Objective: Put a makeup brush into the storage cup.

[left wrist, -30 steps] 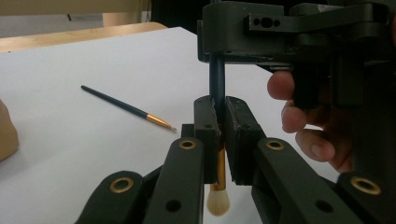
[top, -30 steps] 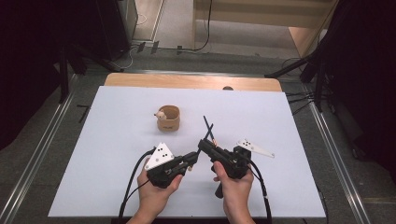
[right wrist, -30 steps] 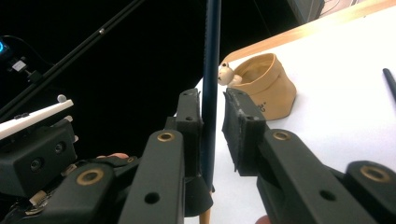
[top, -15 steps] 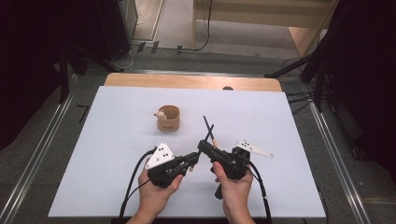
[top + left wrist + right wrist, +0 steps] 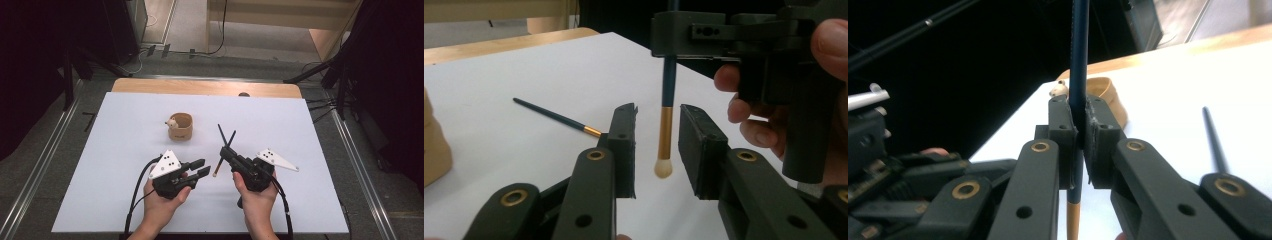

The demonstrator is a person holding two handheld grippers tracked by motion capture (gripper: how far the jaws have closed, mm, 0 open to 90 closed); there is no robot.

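Note:
My right gripper [image 5: 223, 151] [image 5: 1078, 107] is shut on the dark blue handle of a thin brush [image 5: 226, 146] [image 5: 1079, 60], holding it off the white table. The brush's gold ferrule and pale tip [image 5: 664, 150] hang between the jaws of my left gripper [image 5: 204, 167] [image 5: 658, 112], which stand open around it without touching. A second dark brush [image 5: 222, 134] [image 5: 555, 116] [image 5: 1215, 140] lies flat on the table just beyond. A small wooden cup [image 5: 181, 127] [image 5: 1105, 95] with a little pale figure at its rim stands farther back left.
A white sheet [image 5: 310, 125] covers the table, with a wooden strip [image 5: 205, 87] at its far edge. Dark stands and cables surround the table. Metal rails [image 5: 45, 160] run along both sides on the floor.

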